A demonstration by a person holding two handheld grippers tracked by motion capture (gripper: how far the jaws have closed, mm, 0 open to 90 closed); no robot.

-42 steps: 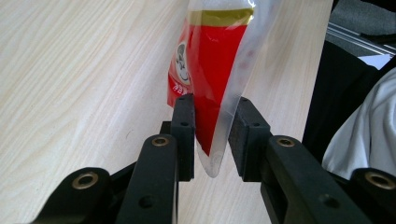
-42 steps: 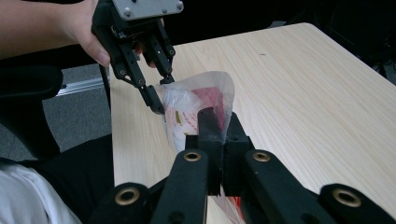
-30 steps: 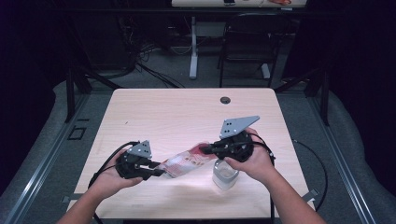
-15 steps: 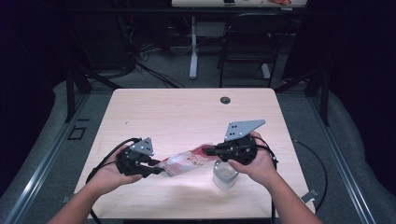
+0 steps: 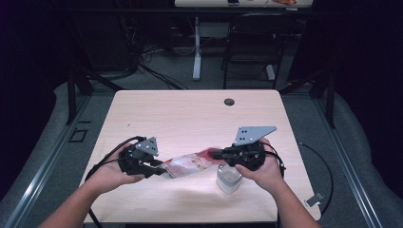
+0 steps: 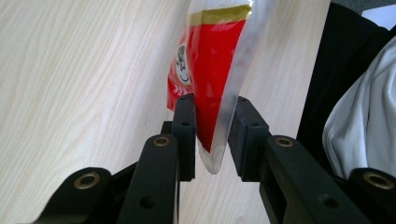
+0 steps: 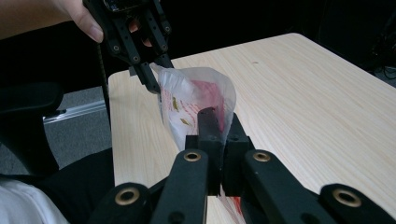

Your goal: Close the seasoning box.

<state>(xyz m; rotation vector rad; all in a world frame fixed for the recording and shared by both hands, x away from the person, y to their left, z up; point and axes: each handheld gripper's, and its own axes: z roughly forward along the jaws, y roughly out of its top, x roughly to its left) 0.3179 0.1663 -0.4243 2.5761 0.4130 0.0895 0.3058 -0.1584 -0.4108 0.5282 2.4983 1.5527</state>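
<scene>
A clear plastic pouch with red print (image 5: pixel 190 163) hangs just above the table, stretched between both grippers. My left gripper (image 5: pixel 159 167) is shut on its left end; in the left gripper view the pouch (image 6: pixel 210 60) passes between the two pads (image 6: pixel 186 126), which press on it near its sealed bottom corner. My right gripper (image 5: pixel 216 154) is shut on the right end. In the right gripper view its jaws (image 7: pixel 219 119) pinch the pouch's edge (image 7: pixel 187 98), and the left gripper (image 7: pixel 156 74) holds the far end.
A small clear container (image 5: pixel 229 179) stands on the light wooden table (image 5: pixel 190 114) right under my right hand. A round cable hole (image 5: pixel 229 101) sits near the far edge. A chair (image 5: pixel 252 42) and desk legs stand beyond the table.
</scene>
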